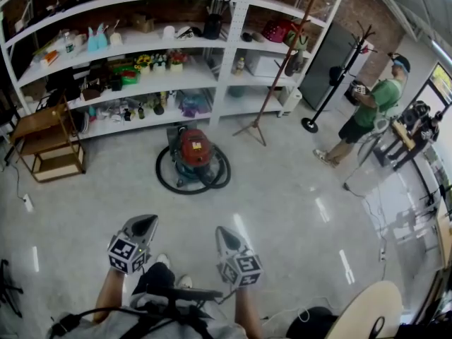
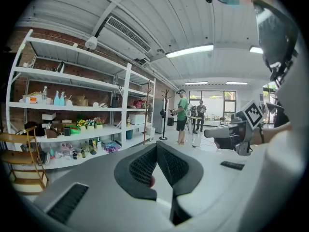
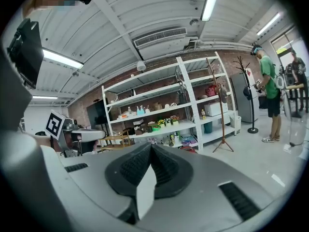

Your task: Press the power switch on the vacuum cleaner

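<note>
The vacuum cleaner (image 1: 192, 154), a red-topped canister with a teal body, stands on the floor before the shelves, its black hose (image 1: 167, 182) coiled round it. Its power switch is too small to make out. My left gripper (image 1: 146, 222) and right gripper (image 1: 223, 232) are held low and close to my body, well short of the vacuum, both pointing toward it. In the left gripper view the jaws (image 2: 157, 147) meet with nothing between them, and the same goes for the right gripper (image 3: 150, 147). A sliver of the vacuum (image 3: 187, 149) shows past the right jaws.
White shelving (image 1: 222, 62) full of small items lines the back wall. A wooden rack (image 1: 46, 147) stands at left, a tripod stand (image 1: 263, 111) and a coat rack (image 1: 332, 83) at right. A person in a green shirt (image 1: 371, 108) stands far right.
</note>
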`<state>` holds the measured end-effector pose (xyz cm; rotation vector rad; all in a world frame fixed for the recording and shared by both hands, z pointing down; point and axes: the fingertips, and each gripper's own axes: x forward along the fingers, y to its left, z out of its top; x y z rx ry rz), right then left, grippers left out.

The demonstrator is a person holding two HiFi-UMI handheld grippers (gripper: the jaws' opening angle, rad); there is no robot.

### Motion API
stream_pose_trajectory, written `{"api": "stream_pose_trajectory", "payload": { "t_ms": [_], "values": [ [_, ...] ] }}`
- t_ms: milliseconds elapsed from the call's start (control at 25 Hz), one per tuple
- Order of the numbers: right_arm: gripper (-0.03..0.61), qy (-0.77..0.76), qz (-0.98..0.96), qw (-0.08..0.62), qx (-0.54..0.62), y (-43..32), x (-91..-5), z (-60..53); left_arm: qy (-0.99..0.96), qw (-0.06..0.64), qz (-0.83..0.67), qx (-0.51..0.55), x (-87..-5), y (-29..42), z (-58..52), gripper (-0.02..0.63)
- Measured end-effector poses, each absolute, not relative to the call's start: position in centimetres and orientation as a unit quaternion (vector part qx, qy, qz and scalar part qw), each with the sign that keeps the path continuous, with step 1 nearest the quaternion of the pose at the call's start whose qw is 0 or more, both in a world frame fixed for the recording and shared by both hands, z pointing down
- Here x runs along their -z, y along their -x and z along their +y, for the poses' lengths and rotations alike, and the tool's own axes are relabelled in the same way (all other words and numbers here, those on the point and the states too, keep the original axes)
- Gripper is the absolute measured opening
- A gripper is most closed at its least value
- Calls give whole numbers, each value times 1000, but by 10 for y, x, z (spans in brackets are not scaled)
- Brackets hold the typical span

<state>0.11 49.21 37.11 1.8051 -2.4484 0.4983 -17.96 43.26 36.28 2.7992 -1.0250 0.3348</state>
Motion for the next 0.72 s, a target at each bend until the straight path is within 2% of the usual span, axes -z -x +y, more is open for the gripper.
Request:
{"api": "stream_pose_trajectory", "payload": {
  "t_ms": [720],
  "values": [
    [12, -613, -774, 19, -156, -42, -369, 388, -941, 55, -313, -115, -357, 135, 312, 5]
  ]
}}
